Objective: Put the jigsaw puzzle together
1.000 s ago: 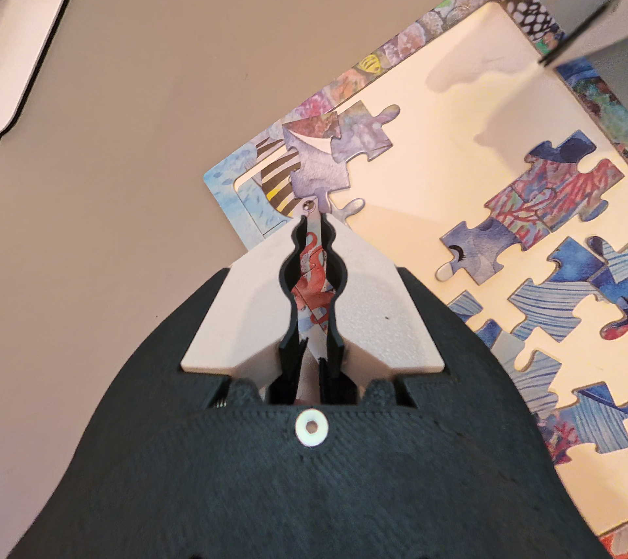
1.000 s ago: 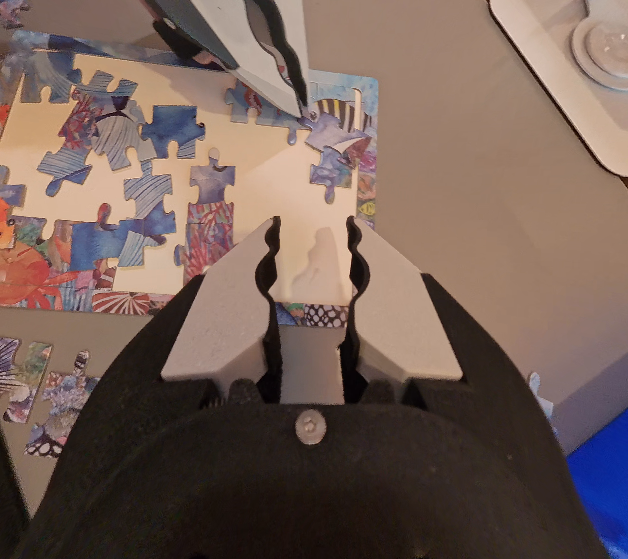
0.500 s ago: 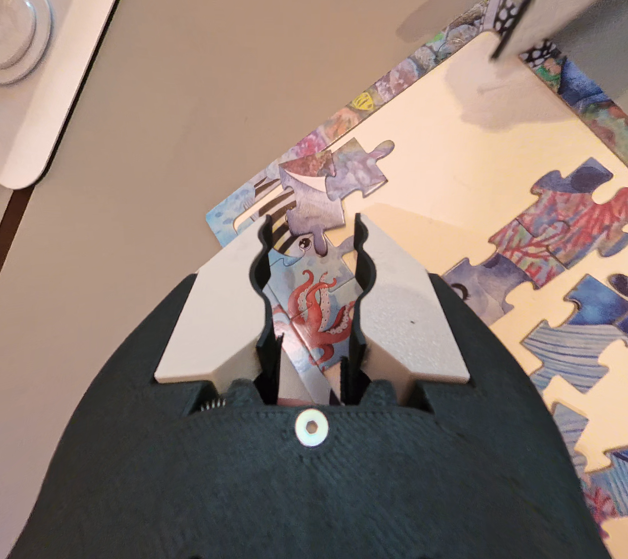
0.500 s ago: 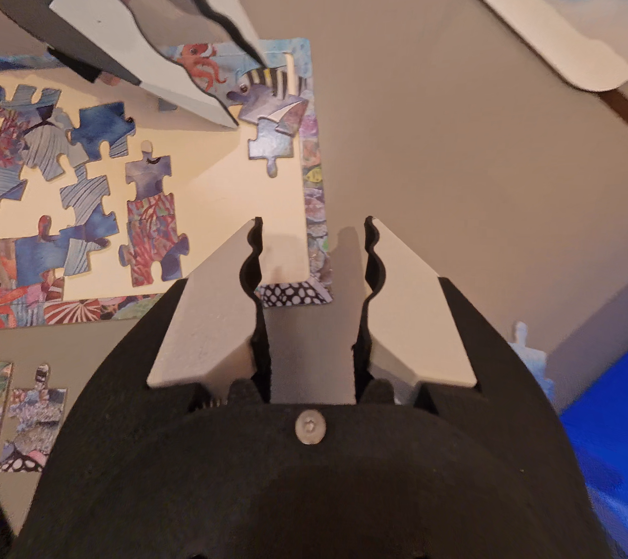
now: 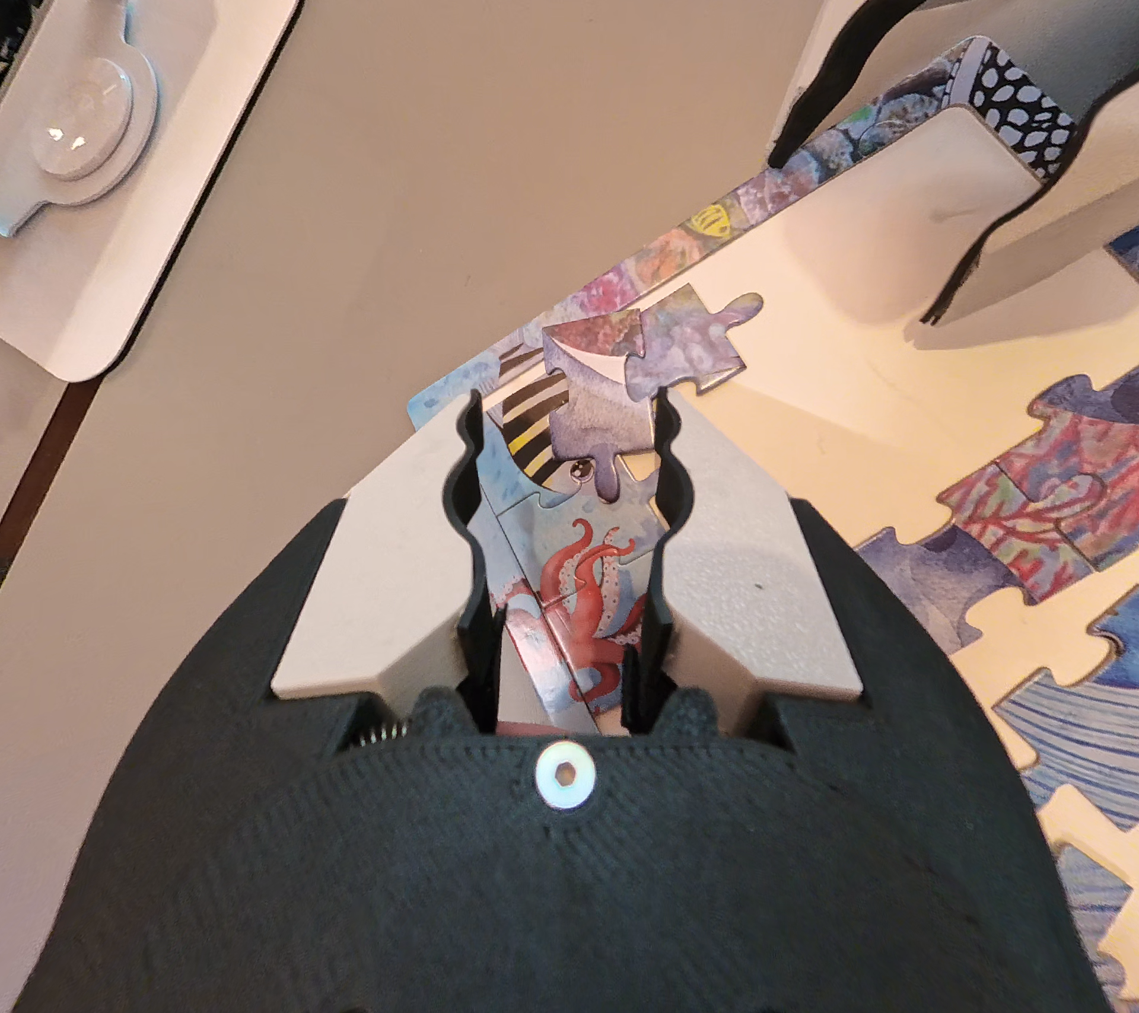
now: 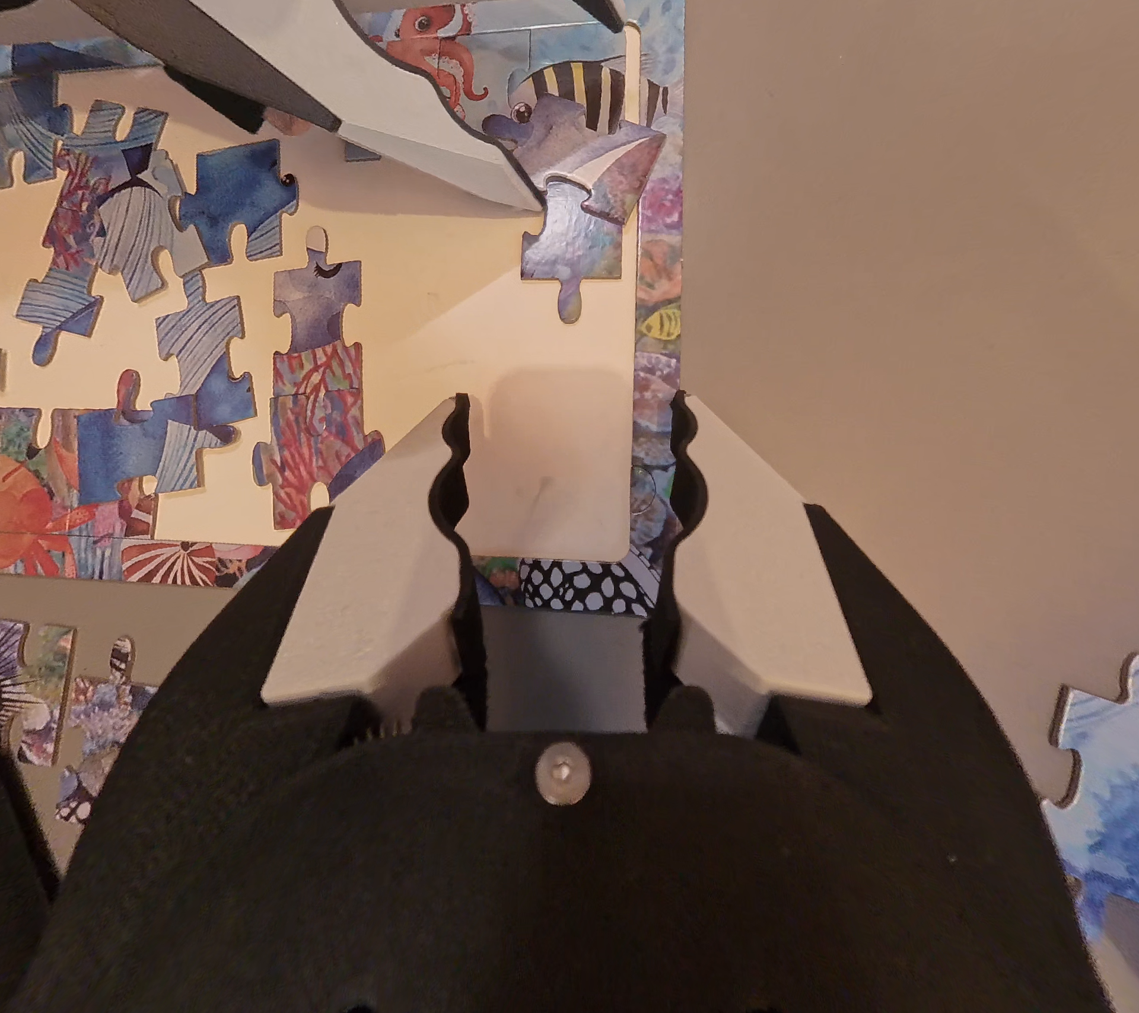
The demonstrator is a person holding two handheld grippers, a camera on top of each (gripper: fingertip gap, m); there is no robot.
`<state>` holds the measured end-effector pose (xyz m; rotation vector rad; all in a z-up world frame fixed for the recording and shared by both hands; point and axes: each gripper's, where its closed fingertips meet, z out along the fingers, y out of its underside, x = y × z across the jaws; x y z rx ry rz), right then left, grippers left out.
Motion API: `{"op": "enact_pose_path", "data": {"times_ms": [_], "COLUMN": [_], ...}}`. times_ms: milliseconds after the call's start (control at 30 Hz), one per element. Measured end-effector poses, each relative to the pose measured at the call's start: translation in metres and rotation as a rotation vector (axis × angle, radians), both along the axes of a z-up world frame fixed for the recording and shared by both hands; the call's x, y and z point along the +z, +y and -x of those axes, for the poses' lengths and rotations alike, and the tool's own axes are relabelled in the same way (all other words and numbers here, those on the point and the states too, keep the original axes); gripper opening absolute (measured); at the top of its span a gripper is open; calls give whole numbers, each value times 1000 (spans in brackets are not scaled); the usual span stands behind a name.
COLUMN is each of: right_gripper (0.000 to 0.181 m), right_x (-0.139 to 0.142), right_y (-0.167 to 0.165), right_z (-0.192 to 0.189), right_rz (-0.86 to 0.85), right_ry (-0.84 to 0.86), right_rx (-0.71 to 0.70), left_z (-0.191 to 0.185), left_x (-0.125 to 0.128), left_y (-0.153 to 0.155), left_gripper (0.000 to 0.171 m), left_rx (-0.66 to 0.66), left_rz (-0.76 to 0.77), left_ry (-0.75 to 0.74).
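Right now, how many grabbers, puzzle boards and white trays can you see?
grippers: 2, the left gripper and the right gripper
puzzle board: 1
white tray: 1
total: 4

I see left gripper (image 5: 564, 401): matte black printed body | 2 white wedge fingers, wavy black pads | 1 silver screw (image 5: 564, 785) | right gripper (image 6: 570, 404) matches mine.

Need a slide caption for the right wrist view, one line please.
Open right gripper over the puzzle tray corner; left gripper open above the octopus piece.
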<state>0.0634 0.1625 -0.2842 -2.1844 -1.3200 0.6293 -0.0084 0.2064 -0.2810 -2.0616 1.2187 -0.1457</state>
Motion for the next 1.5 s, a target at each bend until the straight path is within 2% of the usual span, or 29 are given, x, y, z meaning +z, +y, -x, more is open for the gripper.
{"op": "enact_pose_path", "data": {"times_ms": [333, 700, 867, 1033, 1167, 1500], "right_gripper": [67, 58, 61, 60, 59, 57], "right_x": [-1, -2, -1, -2, -2, -3], "right_y": [-4, -5, -5, -4, -4, -4], "right_z": [-1, -2, 0, 2, 1, -1], "right_rz": [-8, -9, -6, -18, -17, -18], "right_ry": [-24, -27, -19, -19, -15, -10], "right_rx": [16, 24, 26, 28, 26, 26], "left_z": [-1, 6, 20, 34, 36, 34], "left_x": [0, -1, 1, 0, 1, -3], "left_y": [3, -2, -14, -28, -38, -31], "left_gripper": [58, 59, 64, 59, 48, 43], "left_rx": [6, -3, -11, 8, -1, 19], "left_rz": [-6, 25, 74, 124, 153, 130], "left_ry": [-11, -8, 52, 64, 80, 85]}}
